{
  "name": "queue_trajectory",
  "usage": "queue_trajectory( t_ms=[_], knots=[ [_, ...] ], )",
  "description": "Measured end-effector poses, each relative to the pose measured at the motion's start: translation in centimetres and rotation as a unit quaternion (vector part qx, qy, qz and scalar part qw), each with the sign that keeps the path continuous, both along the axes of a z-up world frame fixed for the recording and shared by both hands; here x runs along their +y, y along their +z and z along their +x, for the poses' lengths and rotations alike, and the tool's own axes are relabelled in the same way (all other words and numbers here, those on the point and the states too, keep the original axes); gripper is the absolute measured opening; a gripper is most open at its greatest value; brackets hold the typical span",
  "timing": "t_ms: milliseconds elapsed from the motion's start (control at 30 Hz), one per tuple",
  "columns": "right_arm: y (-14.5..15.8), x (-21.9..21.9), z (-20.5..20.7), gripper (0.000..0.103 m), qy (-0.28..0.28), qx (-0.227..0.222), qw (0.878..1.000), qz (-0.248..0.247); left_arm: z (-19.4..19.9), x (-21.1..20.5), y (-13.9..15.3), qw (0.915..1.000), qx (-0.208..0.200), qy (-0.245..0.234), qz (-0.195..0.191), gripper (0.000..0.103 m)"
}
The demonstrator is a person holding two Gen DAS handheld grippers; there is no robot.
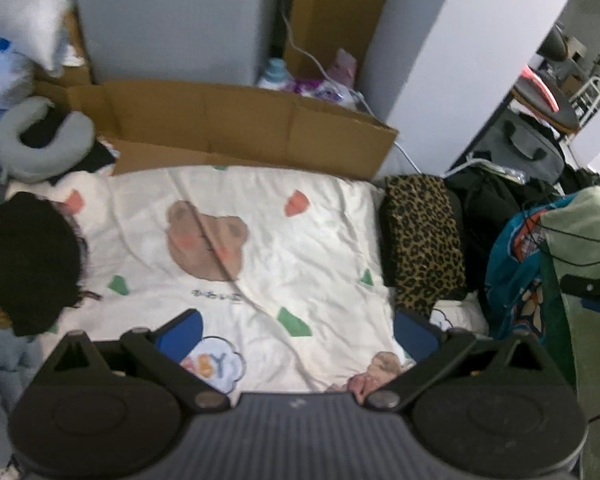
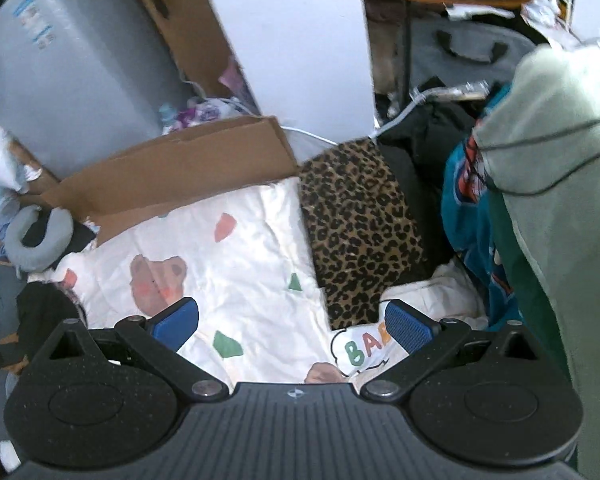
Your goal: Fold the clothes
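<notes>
- Both tongs sit closest to the lens: left gripper [image 1: 296, 334] and right gripper [image 2: 292, 326] are spread wide, blue pads [image 2: 407, 326] pinching nothing, hovering above the bear-print quilt [image 1: 240, 240].
- Leopard cloth [image 2: 356, 232] lies folded flat along the quilt's right edge, partly on top of it, just ahead of the right gripper.
- Black garment [image 1: 32, 264] is bunched at the quilt's left edge.
- Teal and green clothes [image 2: 540, 184] hang piled beyond the leopard cloth, right of the quilt.
- My guess on handling: all light, floppy, a bit slippery, not fragile. Pinch a corner or hem, one gripper each side, or it'll sag and bunch.
</notes>
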State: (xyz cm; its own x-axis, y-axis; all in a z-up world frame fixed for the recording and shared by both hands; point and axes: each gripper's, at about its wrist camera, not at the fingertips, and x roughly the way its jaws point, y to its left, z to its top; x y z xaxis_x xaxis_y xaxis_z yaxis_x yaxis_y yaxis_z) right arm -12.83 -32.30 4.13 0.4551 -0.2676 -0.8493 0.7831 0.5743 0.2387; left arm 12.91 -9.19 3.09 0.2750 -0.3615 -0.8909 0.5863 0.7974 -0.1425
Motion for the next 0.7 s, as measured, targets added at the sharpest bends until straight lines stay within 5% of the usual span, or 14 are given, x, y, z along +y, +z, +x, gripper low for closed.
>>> queue_trajectory(
  t_ms=[300, 700],
  knots=[
    [9.3, 5.1, 1.5, 0.102, 0.053, -0.017, 0.997, -0.046, -0.1, 7.3, 5.1, 0.9993, -0.02, 0.033, 0.003, 0.102],
    [14.4, 9.0, 3.1, 0.102, 0.079, -0.03, 0.995, -0.049, -0.6, 16.1, 9.2, 0.9949, -0.061, 0.08, -0.009, 0.102]
  ],
)
